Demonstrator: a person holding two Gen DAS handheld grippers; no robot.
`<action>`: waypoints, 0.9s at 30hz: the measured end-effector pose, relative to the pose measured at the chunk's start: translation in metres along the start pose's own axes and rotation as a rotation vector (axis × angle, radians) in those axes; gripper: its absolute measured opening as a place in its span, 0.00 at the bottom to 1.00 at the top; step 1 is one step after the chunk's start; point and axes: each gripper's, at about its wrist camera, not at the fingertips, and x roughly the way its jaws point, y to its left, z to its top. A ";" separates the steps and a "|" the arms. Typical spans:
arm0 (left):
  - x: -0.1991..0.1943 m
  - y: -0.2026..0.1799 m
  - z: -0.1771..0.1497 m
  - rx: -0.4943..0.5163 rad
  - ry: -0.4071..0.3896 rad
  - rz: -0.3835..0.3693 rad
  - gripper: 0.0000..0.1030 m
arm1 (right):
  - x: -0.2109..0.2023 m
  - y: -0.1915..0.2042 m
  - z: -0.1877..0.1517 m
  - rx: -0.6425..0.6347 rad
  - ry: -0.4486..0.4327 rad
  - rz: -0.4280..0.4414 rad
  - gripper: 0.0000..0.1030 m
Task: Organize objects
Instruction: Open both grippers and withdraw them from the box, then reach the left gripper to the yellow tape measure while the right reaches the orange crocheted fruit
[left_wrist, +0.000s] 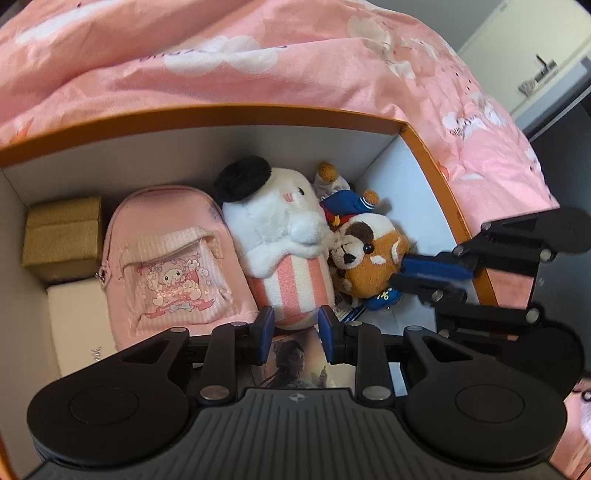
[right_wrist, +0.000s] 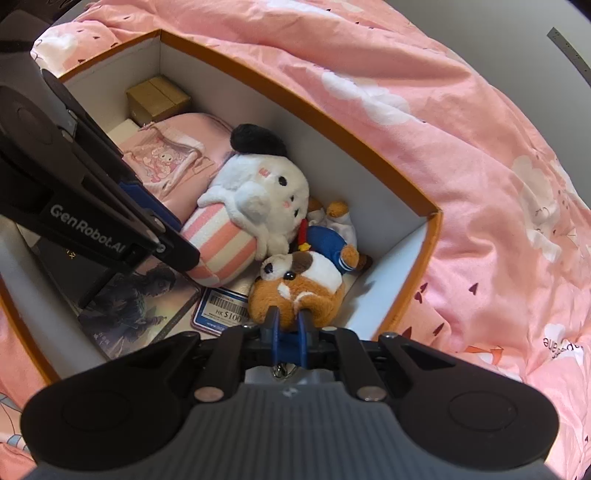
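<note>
Brown-and-white plush dog (right_wrist: 295, 291), dressed in a blue sailor outfit, lies on its side in the near right corner of the orange-rimmed, white-lined cardboard box (right_wrist: 369, 162), and a fold of its brown fur is pinched between the closed blue pads of the right gripper (right_wrist: 287, 319). Just beside it, touching, lies the white plush animal with a black beret and pink-and-white striped body (left_wrist: 280, 236); its striped end sits between the partly open jaws of the left gripper (left_wrist: 295, 325), though whether those pads press on it cannot be told from either view. Left of the white plush, a pink fabric mini backpack printed with a cartoon rabbit (left_wrist: 173, 258) lies flat, and beyond it, in the far corner, stand a gold cardboard carton (left_wrist: 62, 232) and a plain white box (left_wrist: 81, 325). On the box floor, near the viewer, lie a blue-and-white printed voucher card (right_wrist: 221, 310) and a glossy illustrated booklet (right_wrist: 136, 306), the latter partly under the striped plush. Pink bedding with white cloud shapes (right_wrist: 443, 129) surrounds the box on all visible sides, and no loose item shows on it. Judged from this arrangement, the task appears well advanced: every visible object is already inside the box, and what remains is probably settling the plush dog, and perhaps the white plush, into place and letting go.
</note>
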 end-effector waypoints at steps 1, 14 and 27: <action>-0.005 -0.004 -0.002 0.026 -0.005 0.011 0.36 | -0.004 -0.001 -0.001 0.010 -0.008 -0.004 0.10; -0.090 -0.061 -0.041 0.255 -0.202 0.108 0.41 | -0.103 0.010 -0.028 0.247 -0.253 0.073 0.35; -0.127 -0.071 -0.102 0.301 -0.386 0.153 0.58 | -0.155 0.059 -0.093 0.486 -0.411 0.092 0.86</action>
